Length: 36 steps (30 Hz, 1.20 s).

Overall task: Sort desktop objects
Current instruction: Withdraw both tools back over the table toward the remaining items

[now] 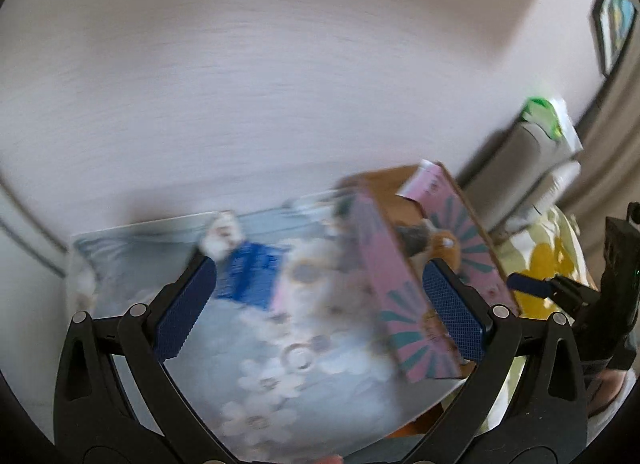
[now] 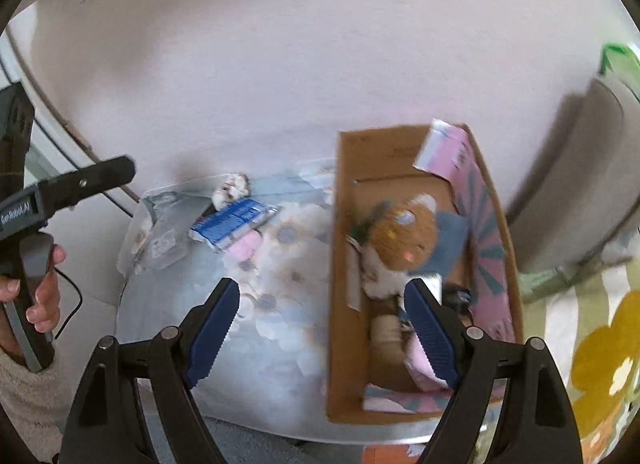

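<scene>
Black plastic left gripper point(image 1: 320, 304), blue ribbed pads point(image 1: 185, 310), silver rivets at the pivots. At the right view's left edge, white lettering on its side, a fuzzy cream sleeve point(image 2: 28, 404) below.

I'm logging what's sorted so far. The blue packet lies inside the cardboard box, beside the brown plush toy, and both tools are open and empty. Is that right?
Not quite. The blue packet lies outside the cardboard box, on the flowered mat to its left, as the right wrist view shows. The brown plush toy is in the box, and the left tool and right tool are open and empty.
</scene>
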{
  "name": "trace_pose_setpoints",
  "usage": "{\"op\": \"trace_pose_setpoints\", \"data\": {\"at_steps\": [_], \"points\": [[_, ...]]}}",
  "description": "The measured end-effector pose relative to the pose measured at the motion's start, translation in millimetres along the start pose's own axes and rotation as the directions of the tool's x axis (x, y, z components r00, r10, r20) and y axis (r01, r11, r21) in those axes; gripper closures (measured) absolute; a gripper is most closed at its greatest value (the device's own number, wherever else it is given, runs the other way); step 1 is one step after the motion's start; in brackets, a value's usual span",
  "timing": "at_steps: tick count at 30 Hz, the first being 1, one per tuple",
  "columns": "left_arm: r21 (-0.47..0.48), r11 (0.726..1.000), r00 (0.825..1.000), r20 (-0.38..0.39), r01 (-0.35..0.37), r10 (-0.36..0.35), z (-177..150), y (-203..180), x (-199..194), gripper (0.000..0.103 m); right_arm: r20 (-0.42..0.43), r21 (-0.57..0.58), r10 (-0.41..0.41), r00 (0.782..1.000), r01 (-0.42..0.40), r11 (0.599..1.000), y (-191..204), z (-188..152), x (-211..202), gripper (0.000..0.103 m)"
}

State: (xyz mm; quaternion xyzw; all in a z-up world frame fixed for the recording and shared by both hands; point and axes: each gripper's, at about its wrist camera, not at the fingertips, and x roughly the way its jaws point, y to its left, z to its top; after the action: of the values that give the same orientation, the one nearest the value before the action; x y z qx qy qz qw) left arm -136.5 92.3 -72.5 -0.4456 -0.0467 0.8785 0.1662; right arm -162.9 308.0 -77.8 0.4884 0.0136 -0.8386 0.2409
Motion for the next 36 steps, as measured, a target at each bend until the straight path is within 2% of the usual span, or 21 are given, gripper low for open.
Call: {"op": "trace_pose_setpoints", "data": {"at_steps": [6, 10, 14, 19, 21, 25, 28, 30, 36], "points": [[-0.124, 0.985, 0.992, 0.028, -0.121, 0.126, -27, 69, -31, 0.0, -0.017, -0.072, 0.033, 0.999, -0.034, 0.997, 33, 13, 18, 0.021], [-0.215, 0.957, 0.979, 0.012, -0.197, 0.204, -57, 120, -47, 0.0, -0.031, -0.117, 0.075, 0.997, -0.078, 0.99, 55, 12, 35, 0.021], [-0.28, 0.932, 0.973, -0.049, -0.229, 0.224, -82, 156, -42, 0.001, -0.09, -0.144, 0.101, 0.991, -0.114, 0.983, 73, 9, 60, 0.021], [-0.3, 0.93, 0.976, -0.1, -0.213, 0.192, -102, 173, -20, 0.001, -0.154, -0.165, 0.118, 0.981, -0.143, 0.976, 93, 10, 90, 0.021], [-0.285, 0.936, 0.977, -0.109, -0.205, 0.181, -106, 172, -9, 0.001, -0.177, -0.149, 0.133, 0.975, -0.16, 0.976, 97, 13, 102, 0.021], [-0.17, 0.961, 0.973, -0.12, -0.216, 0.197, -110, 170, 23, 0.001, -0.226, -0.084, 0.152, 0.962, -0.174, 0.981, 102, 27, 133, 0.021], [-0.018, 0.972, 0.968, -0.1, -0.233, 0.23, -109, 168, 51, 0.001, -0.238, -0.011, 0.123, 0.963, -0.13, 0.992, 102, 42, 159, 0.021], [0.06, 0.973, 0.968, -0.105, -0.222, 0.227, -111, 171, 76, 0.001, -0.235, 0.079, 0.094, 0.967, -0.077, 0.994, 105, 54, 184, 0.021], [0.118, 0.976, 0.977, -0.095, -0.181, 0.193, -112, 182, 111, 0.001, -0.257, 0.191, 0.009, 0.966, 0.041, 0.981, 117, 57, 237, 0.021]]}}
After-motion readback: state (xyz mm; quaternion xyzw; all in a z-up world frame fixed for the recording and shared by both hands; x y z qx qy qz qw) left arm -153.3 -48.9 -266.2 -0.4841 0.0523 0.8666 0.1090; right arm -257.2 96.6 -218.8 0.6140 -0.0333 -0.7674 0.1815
